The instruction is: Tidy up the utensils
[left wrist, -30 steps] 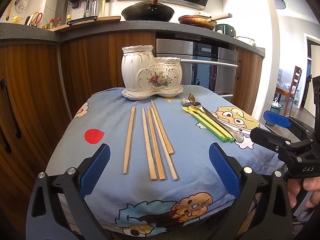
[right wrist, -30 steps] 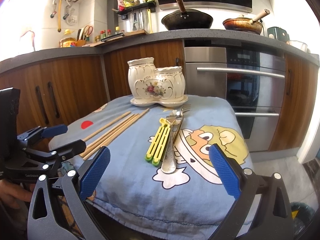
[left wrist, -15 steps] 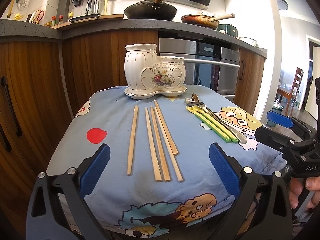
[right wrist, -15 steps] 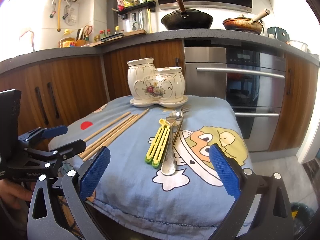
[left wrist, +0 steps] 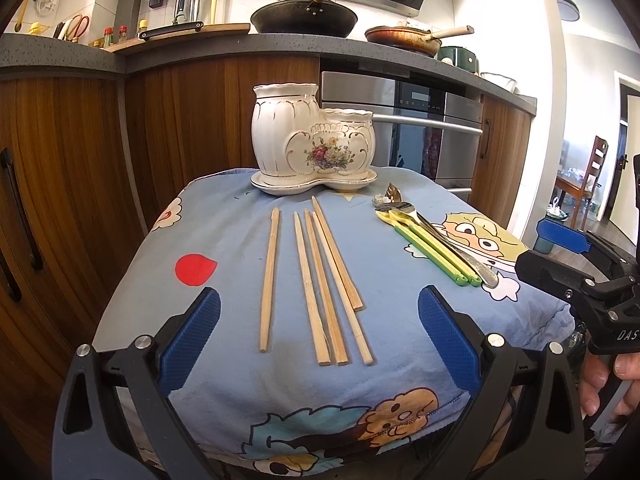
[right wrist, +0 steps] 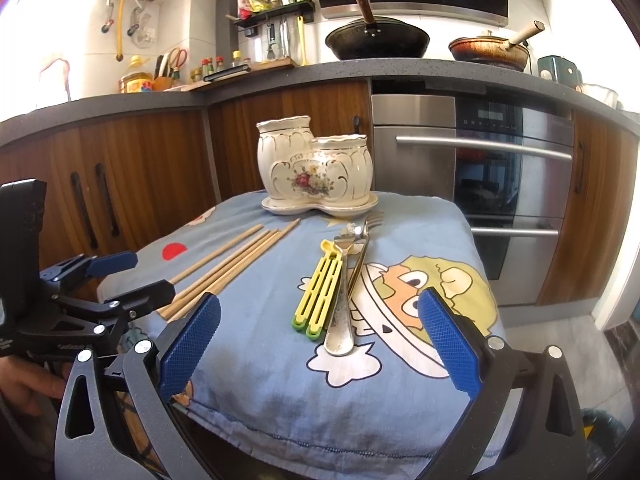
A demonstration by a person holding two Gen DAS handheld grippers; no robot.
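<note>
A white floral ceramic utensil holder (left wrist: 312, 140) (right wrist: 314, 168) stands on its saucer at the far side of a small table covered by a blue cartoon cloth (left wrist: 224, 240) (right wrist: 420, 236). Several wooden chopsticks (left wrist: 316, 280) (right wrist: 232, 268) lie side by side on the cloth. To their right lie yellow-green plastic utensils (left wrist: 432, 252) (right wrist: 320, 284) with a metal spoon (right wrist: 344, 312) and fork. My left gripper (left wrist: 318, 336) hovers open at the near edge in front of the chopsticks. My right gripper (right wrist: 316, 344) is open in front of the spoon, holding nothing.
Wooden cabinets (left wrist: 60, 168) and a steel oven (right wrist: 500, 184) stand close behind the table. A wok (left wrist: 304, 20) and a pan (right wrist: 488, 50) sit on the counter. A hand holds each gripper's handle at the frame edges. Open floor and a chair (left wrist: 596, 172) lie to the right.
The left gripper has moved forward and slightly left, bringing the chopsticks and holder closer. The right gripper has barely shifted. Both stay open.
</note>
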